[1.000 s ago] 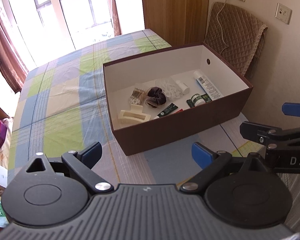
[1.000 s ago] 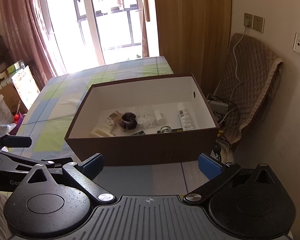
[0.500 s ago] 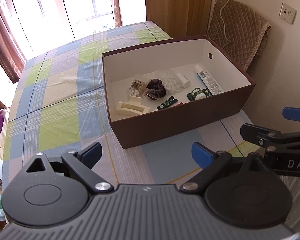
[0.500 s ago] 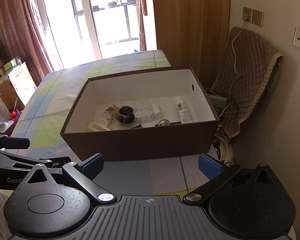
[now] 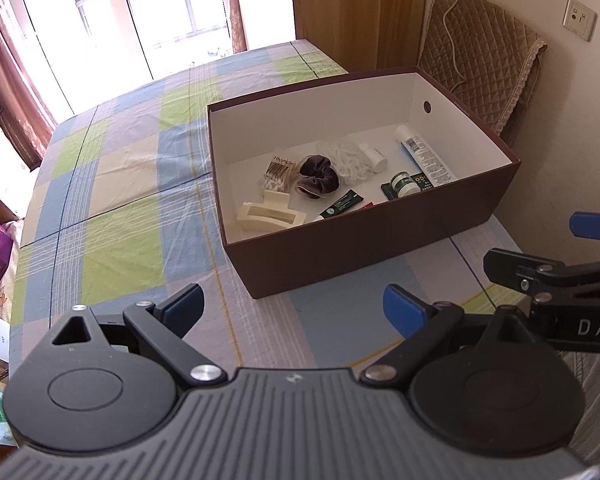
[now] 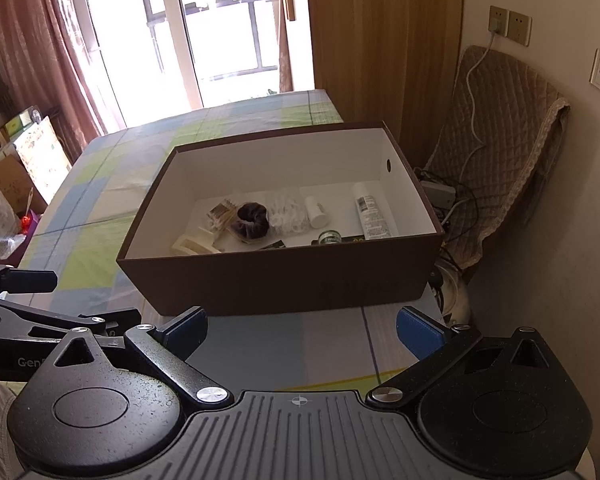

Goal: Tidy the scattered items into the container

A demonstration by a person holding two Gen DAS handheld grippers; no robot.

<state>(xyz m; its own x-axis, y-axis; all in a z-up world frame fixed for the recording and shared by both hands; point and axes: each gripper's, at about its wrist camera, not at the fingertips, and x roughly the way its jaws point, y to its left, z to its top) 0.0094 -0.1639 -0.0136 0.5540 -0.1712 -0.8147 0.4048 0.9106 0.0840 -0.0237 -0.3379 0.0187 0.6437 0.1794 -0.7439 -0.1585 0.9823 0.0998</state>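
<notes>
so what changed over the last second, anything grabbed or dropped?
Nothing grabbed or let go. Both views drift slightly: the brown cardboard box now sits a little further off, so both hand-held grippers have pulled back a touch. The left hand-held gripper and right hand-held gripper stay open and empty. The cream hair claw, dark velvet scrunchie and white tube lie unmoved in the box.

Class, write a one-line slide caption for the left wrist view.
Open left gripper hovers before a brown box holding a cream hair claw, dark scrunchie and toiletries.
</notes>
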